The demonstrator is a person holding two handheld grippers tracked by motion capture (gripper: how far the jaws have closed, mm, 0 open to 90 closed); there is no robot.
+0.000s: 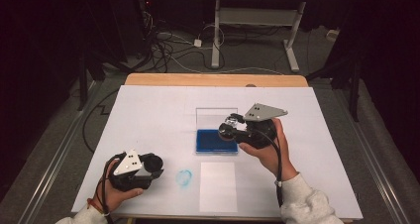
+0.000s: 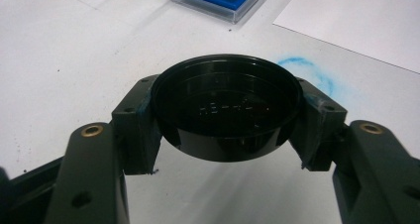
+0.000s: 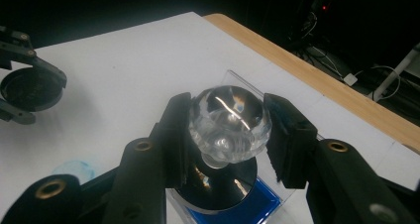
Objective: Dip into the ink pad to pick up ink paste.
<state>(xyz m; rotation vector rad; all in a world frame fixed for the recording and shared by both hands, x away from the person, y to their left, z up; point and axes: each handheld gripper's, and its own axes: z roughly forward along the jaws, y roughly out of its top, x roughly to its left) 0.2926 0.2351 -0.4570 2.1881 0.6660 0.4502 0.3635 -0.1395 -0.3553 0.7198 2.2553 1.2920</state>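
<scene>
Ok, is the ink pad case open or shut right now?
Open: the ink pad case has its clear lid standing upright behind the bare blue pad.

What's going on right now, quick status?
Left gripper shut on black round cap. Right gripper shut on stamp's clear knob, over blue ink pad. Nothing in the way.

The right gripper (image 3: 229,135) has its two black jaws closed on the clear faceted knob (image 3: 229,121) of a stamp, whose round black base (image 3: 223,184) hangs over a blue ink pad (image 3: 247,206) in a clear case. At far left the other gripper (image 3: 22,87) holds a round black object, perhaps a lid (image 3: 28,89), above the white table (image 3: 124,70).
</scene>
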